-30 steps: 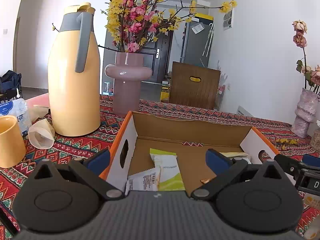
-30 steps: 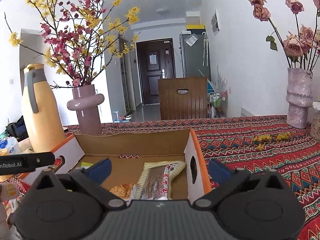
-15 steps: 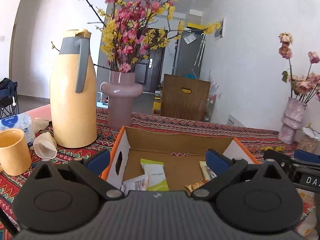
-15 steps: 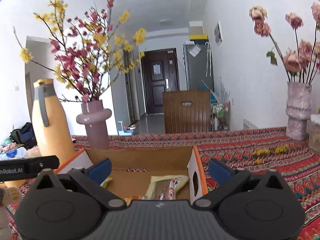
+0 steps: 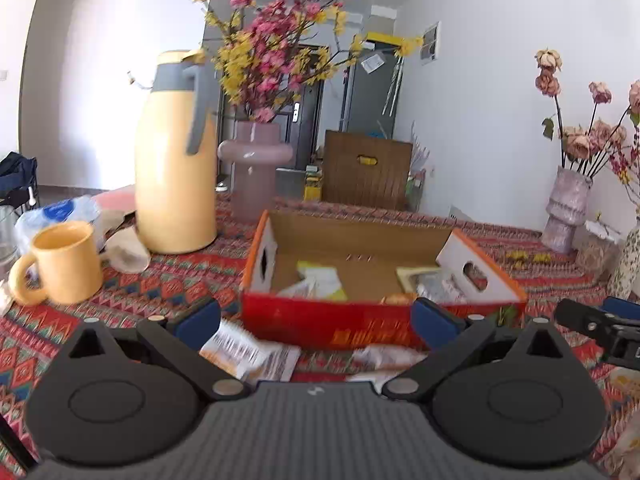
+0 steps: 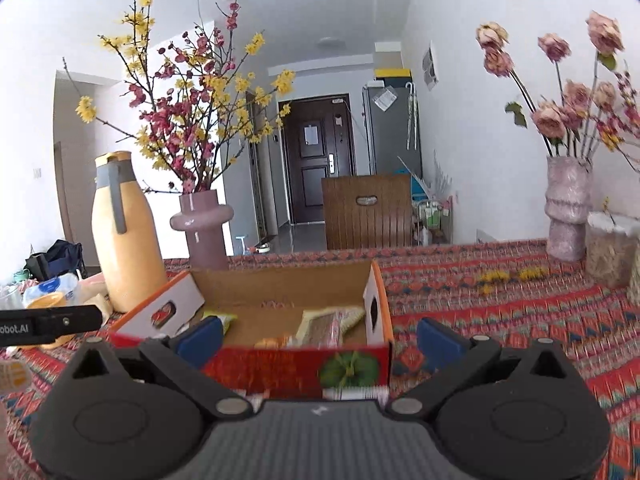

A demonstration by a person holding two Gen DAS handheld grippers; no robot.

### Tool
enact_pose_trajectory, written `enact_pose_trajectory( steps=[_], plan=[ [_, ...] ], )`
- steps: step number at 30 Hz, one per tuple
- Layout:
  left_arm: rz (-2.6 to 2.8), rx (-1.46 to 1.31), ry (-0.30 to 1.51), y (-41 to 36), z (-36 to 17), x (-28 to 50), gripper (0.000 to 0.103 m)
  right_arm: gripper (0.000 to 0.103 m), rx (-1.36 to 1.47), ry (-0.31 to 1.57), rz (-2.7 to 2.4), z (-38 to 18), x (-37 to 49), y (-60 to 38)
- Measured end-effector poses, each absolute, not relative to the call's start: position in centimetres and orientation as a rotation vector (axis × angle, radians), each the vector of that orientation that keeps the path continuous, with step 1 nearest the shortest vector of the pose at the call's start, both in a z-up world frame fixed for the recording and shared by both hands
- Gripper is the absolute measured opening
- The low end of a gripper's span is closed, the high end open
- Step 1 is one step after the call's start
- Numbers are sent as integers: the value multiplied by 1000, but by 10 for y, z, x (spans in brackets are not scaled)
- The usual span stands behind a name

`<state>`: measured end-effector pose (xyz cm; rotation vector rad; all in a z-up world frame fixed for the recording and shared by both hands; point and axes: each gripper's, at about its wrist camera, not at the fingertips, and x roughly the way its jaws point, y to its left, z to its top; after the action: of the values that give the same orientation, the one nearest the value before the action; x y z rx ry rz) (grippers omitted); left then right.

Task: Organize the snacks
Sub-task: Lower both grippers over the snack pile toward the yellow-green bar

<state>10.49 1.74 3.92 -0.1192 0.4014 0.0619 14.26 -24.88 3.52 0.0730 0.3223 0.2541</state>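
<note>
An open red and orange cardboard box [image 5: 360, 326] sits on the patterned tablecloth and holds several snack packets, among them a green and white one [image 5: 320, 280] and a striped one [image 6: 328, 322]. More packets [image 5: 248, 354] lie on the cloth in front of the box. My left gripper [image 5: 316, 318] is open and empty, hovering before the box's front wall. My right gripper [image 6: 318, 340] is open and empty, also in front of the box [image 6: 296, 368]. The right gripper's tip [image 5: 592, 326] shows at the right of the left wrist view.
A tall yellow thermos [image 5: 174, 176], a pink vase with blossoms [image 5: 254, 172] and a yellow mug [image 5: 64, 264] stand left of the box. A pale vase of dried roses [image 6: 566, 208] and a jar [image 6: 610, 248] stand at the right.
Both grippers have drawn back and away from the box, both still open and empty. The box's red front wall and loose packets before it have come into view.
</note>
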Motion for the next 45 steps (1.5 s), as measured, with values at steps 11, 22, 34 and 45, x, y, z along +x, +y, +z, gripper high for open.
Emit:
enact_pose_trajectory(
  steps=[11, 22, 34, 45],
  plan=[
    [60, -129, 475, 23, 9, 51, 103, 103, 113, 376, 261, 5, 81, -264],
    [66, -142, 524, 30, -8, 23, 103, 103, 98, 452, 241, -20, 47, -282],
    [51, -146, 537, 29, -14, 26, 103, 103, 93, 490, 276, -27, 52, -273],
    [56, -155, 538, 34, -14, 25, 103, 103, 49, 512, 293, -28, 60, -262]
  ],
)
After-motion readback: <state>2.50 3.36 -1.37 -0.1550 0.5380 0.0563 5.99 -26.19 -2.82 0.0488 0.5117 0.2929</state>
